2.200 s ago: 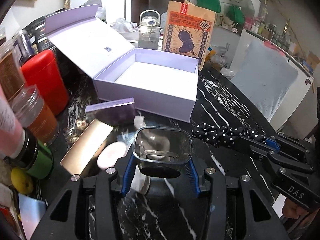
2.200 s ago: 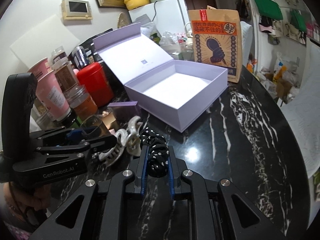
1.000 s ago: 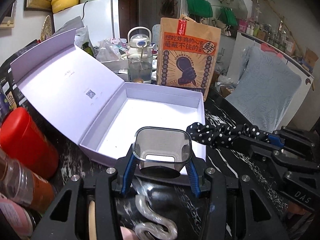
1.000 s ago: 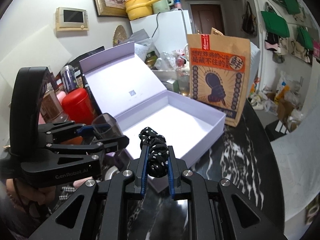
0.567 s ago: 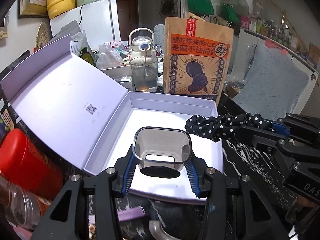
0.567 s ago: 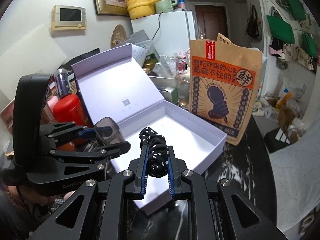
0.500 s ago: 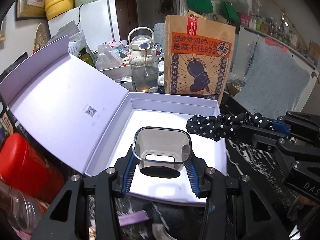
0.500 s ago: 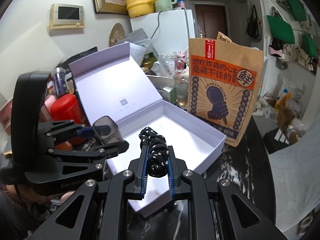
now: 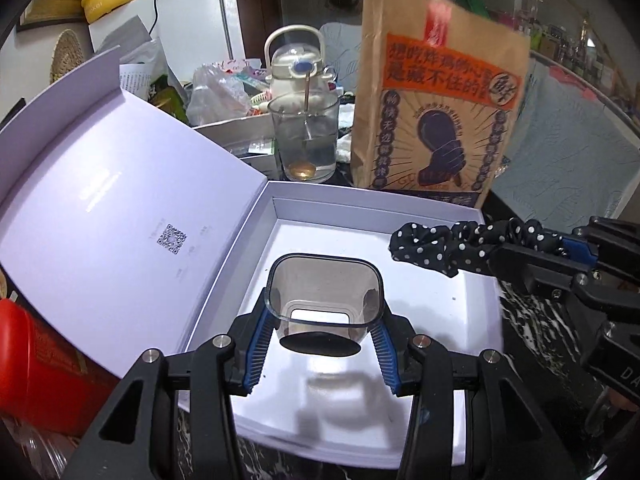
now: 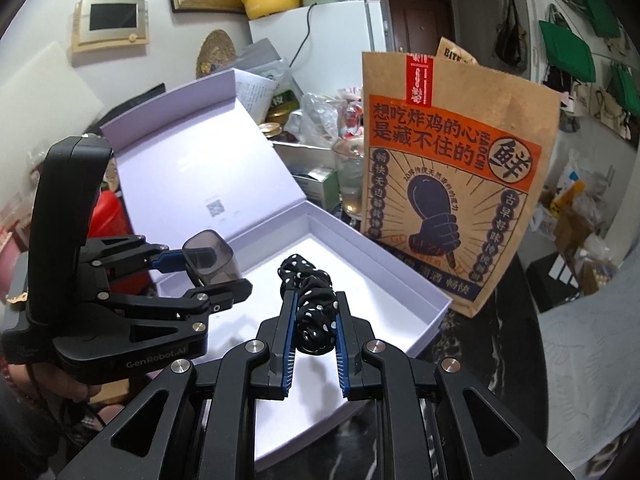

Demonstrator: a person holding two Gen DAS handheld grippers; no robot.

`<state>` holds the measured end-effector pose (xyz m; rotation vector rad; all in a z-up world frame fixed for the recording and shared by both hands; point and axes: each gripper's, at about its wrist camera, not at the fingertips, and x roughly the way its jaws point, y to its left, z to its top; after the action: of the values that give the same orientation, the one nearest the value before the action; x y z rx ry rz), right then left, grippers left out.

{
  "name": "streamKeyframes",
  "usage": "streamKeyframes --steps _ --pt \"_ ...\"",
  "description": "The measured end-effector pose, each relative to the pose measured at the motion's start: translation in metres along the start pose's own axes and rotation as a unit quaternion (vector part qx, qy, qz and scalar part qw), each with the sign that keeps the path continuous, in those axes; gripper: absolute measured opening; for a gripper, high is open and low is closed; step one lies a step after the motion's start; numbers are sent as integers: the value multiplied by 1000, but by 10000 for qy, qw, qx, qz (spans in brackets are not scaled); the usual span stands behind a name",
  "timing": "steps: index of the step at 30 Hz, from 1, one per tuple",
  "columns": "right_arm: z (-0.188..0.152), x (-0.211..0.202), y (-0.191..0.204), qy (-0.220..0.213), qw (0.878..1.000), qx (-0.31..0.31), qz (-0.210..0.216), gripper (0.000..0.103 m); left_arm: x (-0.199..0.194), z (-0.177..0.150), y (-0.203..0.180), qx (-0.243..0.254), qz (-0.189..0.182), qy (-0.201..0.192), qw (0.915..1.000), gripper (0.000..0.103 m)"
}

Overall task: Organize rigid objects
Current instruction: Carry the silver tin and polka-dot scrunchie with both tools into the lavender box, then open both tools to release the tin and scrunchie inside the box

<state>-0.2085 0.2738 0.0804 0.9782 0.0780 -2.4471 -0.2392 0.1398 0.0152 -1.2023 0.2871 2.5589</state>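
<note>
My left gripper [image 9: 322,338] is shut on a small smoky clear plastic cup [image 9: 324,296] and holds it above the near left part of the open lavender box [image 9: 280,216]. The cup also shows in the right wrist view [image 10: 212,262]. My right gripper [image 10: 314,330] is shut on a black white-dotted scrunchie [image 10: 308,308] and holds it over the box [image 10: 424,292]. From the left wrist view the scrunchie [image 9: 440,246] hangs over the box's right side. The box floor under them is bare white.
The box lid [image 9: 120,216] stands open to the left. A brown paper bag [image 9: 436,96] stands behind the box, with a glass of water [image 9: 306,142] and a kettle [image 9: 296,64] beside it. A red canister [image 9: 36,368] stands at the left. The black marble table [image 9: 532,344] shows at the right.
Both grippers have moved forward over the box with their loads. The box now fills more of both views, and the cup and scrunchie hang above its floor.
</note>
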Motion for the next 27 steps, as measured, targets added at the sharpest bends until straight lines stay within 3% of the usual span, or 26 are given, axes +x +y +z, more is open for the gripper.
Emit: streamKeyframes --steps 12,27 --pt "2 37 -6 407 9989 -176 -178 17 51 4 6 114 307 637 9974 46" --pt "-11 67 -8 793 9956 -315 -390 18 75 -4 10 152 507 1175 9917 46"
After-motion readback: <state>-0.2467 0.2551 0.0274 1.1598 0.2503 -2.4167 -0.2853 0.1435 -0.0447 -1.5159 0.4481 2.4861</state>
